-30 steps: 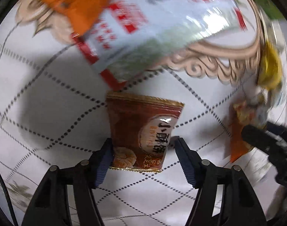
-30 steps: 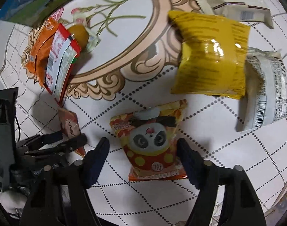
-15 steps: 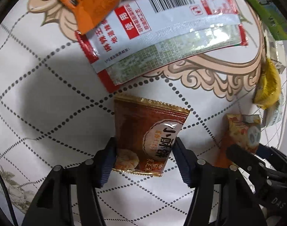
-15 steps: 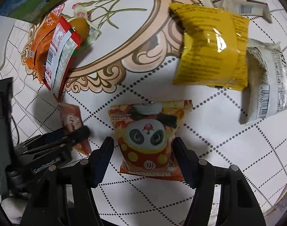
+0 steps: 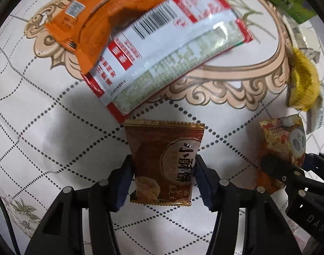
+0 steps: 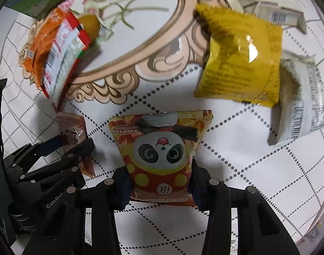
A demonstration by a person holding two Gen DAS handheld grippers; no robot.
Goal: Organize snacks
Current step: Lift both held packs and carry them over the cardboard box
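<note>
The left gripper point(image 5: 163, 177) pinches a brown biscuit packet point(image 5: 164, 161) between its 2 pads above the tablecloth point(image 5: 44, 127), just below a red-and-white packet point(image 5: 168, 55).

The small reddish-brown foil biscuit packet point(image 5: 164, 163) carries large dark Chinese characters reading 小酥饼 down a pale oval panel on its front. The black plastic body of the gripper at the right edge of the left wrist view point(image 5: 310, 204) shows the pale letters "DAS", and the black gripper body at the left of the right wrist view point(image 6: 44, 182) shows "GenRo", cut off. The white and red flat sachet point(image 5: 168, 57) bears a barcode and red-boxed Chinese print too blurred to read; the panda-faced orange and red snack bag point(image 6: 159, 155) has a round logo resembling "HH".
</note>
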